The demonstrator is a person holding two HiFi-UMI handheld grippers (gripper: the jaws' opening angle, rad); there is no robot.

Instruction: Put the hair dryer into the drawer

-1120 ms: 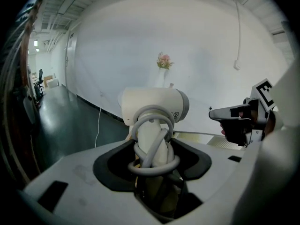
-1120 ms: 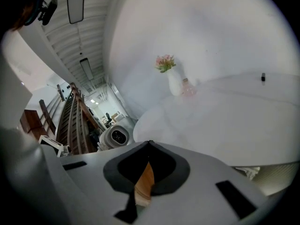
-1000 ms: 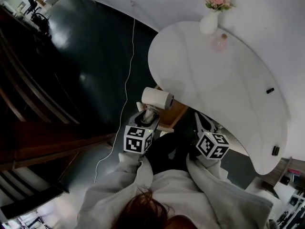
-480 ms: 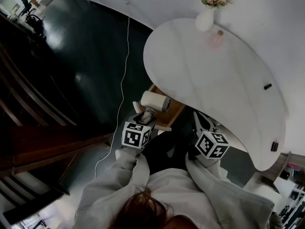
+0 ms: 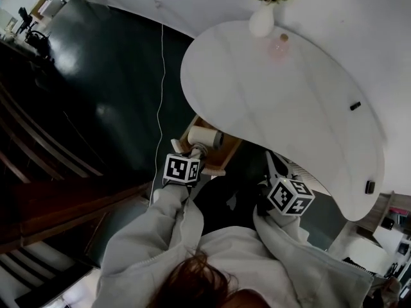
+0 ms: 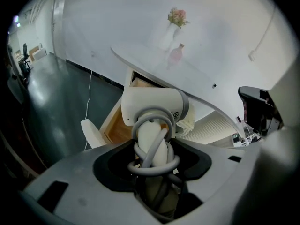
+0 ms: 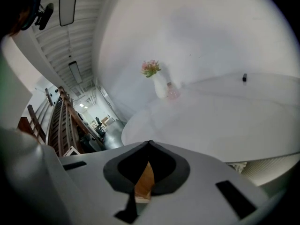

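Your left claw (image 6: 151, 150) holds the hair dryer (image 6: 151, 106) by its handle, head foremost, the open drawer (image 6: 117, 128) just beyond and below.

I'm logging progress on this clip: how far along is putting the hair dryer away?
Done: the drawer under the table stands open. In hand: the left gripper is clamped on the hair dryer by its cord-wrapped handle, over the drawer. Left: set it inside and let go; the right gripper is shut and empty.
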